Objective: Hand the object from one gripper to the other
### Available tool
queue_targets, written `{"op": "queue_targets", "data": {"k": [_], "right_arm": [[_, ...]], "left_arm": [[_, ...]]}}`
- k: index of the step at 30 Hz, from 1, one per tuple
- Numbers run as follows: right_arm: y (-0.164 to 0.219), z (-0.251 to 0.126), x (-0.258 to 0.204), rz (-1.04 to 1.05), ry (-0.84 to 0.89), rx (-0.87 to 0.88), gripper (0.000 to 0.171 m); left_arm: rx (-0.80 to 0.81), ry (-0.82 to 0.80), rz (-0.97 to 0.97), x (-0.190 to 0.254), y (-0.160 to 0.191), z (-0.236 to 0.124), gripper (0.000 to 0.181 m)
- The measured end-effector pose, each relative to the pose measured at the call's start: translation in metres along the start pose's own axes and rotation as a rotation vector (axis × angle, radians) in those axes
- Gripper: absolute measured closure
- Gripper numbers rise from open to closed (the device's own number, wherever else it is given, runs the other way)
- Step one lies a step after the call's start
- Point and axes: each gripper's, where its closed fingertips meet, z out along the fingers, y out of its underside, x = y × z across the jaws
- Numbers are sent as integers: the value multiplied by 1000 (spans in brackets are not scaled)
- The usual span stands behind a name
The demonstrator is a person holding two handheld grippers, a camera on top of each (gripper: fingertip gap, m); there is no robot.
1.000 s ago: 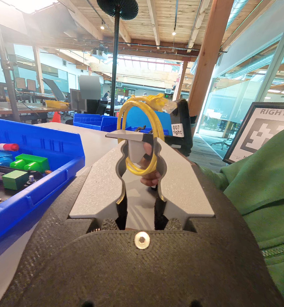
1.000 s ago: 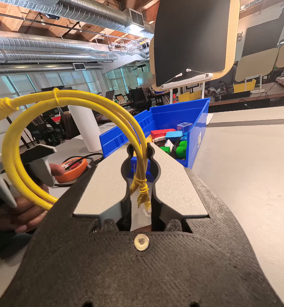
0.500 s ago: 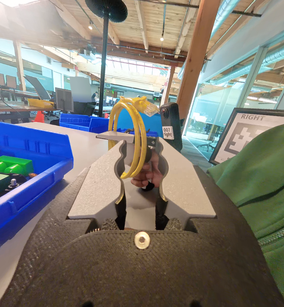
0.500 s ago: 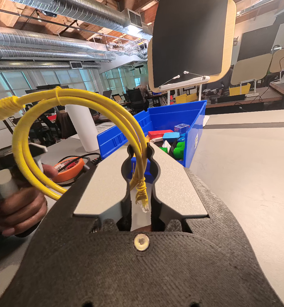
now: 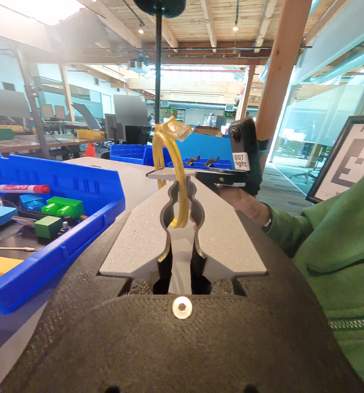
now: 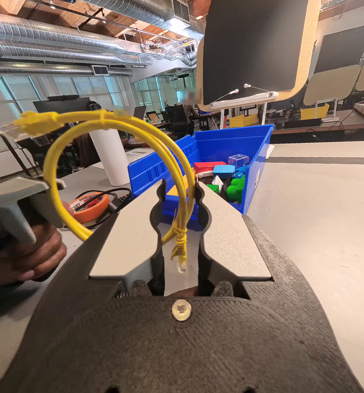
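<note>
A coiled yellow network cable with clear plastic plugs (image 6: 121,170) was held in the air above the grey tabletop (image 6: 315,212), its loop standing upright. In the left wrist view, the left gripper (image 5: 182,187) was seen pressed onto one side of the coil, the strands pinched between its grey fingertips (image 5: 192,187). In the right wrist view, the right gripper (image 6: 180,187) was spread, and the other side of the loop ran down through the gap against one finger (image 6: 200,191), so it was judged no longer clamped there. The coil was likely kept vertical so that each gripper could reach its own side without meeting the other. The handover was judged nearly made, with only withdrawal of the right gripper left. A blue plastic bin of coloured blocks (image 6: 259,170) stood behind, well apart, and a roll of orange tape (image 6: 89,204) lay near it.
</note>
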Motion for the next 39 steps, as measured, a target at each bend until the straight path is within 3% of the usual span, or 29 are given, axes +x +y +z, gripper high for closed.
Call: {"op": "queue_targets", "data": {"k": [7,18,26,32,39], "right_arm": [[4,1,-31,-116,-119,-17,142],[15,-3,-74,-325,-263,-27,141],[7,-5,-69,-349,-222,16,141],[0,-6,-65,-509,-121,65,140],[-3,-6,-63,-584,-70,89,134]], "left_arm": [[72,-121,-48,-25,-12,-11,174],[113,-93,-38,-19,-20,-13,175],[35,-105,50,-14,-8,-5,175],[-20,-189,149,-20,-2,-3,175],[-40,-146,157,-13,2,0,175]]}}
